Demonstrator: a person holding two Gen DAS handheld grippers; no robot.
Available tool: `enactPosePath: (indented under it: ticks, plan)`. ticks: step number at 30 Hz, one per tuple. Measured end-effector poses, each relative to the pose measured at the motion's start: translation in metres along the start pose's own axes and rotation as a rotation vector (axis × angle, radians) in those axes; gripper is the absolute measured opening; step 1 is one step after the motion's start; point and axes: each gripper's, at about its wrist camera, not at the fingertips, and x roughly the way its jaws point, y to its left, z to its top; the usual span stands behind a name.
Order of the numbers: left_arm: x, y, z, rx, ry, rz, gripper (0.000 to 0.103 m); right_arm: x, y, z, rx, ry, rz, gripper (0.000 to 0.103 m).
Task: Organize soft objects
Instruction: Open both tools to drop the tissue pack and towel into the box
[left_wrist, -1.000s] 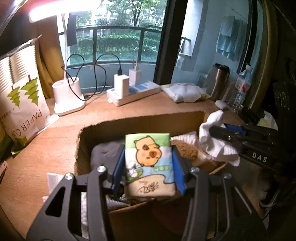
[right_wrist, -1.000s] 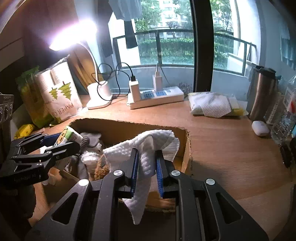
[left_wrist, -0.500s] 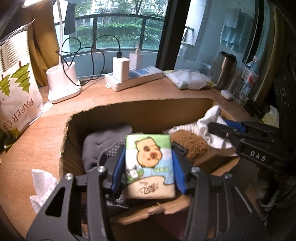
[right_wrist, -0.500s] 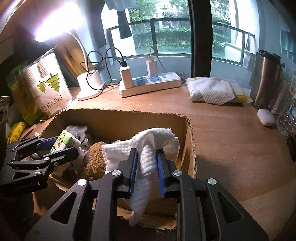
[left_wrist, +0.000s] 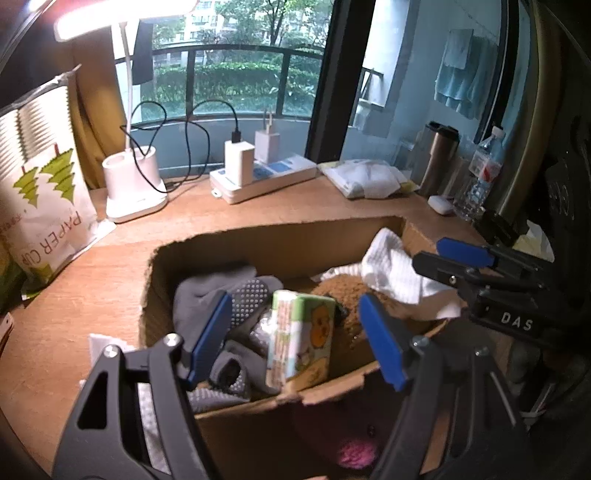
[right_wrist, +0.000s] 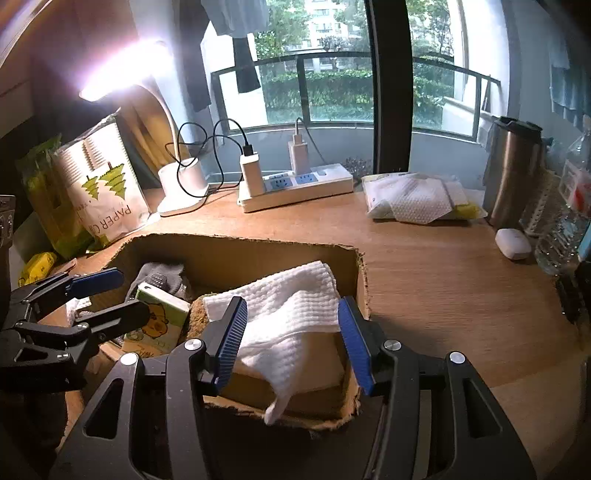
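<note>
We take the cardboard box (left_wrist: 280, 254) on the wooden desk (right_wrist: 443, 280) as our landmark. Inside it, toward its left side, we count grey dotted socks (left_wrist: 236, 295); against them the tissue pack (left_wrist: 301, 339) with a cartoon animal print stands tilted on edge. Our left gripper (left_wrist: 295, 336) hovers over the box's near left part; its jaws have just been opening, and the blue pads (left_wrist: 208, 338) now stand apart on either side of the pack without pressing it. Beside the pack we find a brown fuzzy item (left_wrist: 347, 291), partly covered. Over the box's right half lies the white cloth (right_wrist: 295, 317), one corner drooping over the near wall. Our right gripper (right_wrist: 291, 339) sits over that part; its jaws have likewise just been opening and now stand clear of the cloth between them. Behind the box we list a white power strip (right_wrist: 303, 184) with two chargers, a lamp base (right_wrist: 183, 184) and a folded white cloth pack (right_wrist: 413, 199). Left of the box stands a paper cup bag (right_wrist: 99, 192); right of it, a steel tumbler (right_wrist: 513, 170) and a small white case (right_wrist: 513, 243).
</note>
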Motion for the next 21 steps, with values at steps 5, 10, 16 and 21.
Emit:
enactPosePath:
  ticks: [5, 10, 16, 21]
  plan:
    - [-0.015, -0.002, -0.003, 0.002, -0.020, 0.001, 0.073, -0.012, 0.005, -0.002, -0.004, -0.015, 0.000, 0.055]
    - [-0.029, -0.002, -0.008, 0.002, -0.038, 0.002, 0.073, -0.024, 0.013, -0.005, -0.017, -0.030, 0.001, 0.055]
    - [-0.047, 0.003, -0.016, -0.011, -0.061, 0.008, 0.073, -0.037, 0.023, -0.009, -0.030, -0.041, -0.005, 0.055]
    - [-0.059, 0.012, -0.025, -0.026, -0.073, 0.014, 0.073, -0.043, 0.037, -0.013, -0.045, -0.046, -0.004, 0.055]
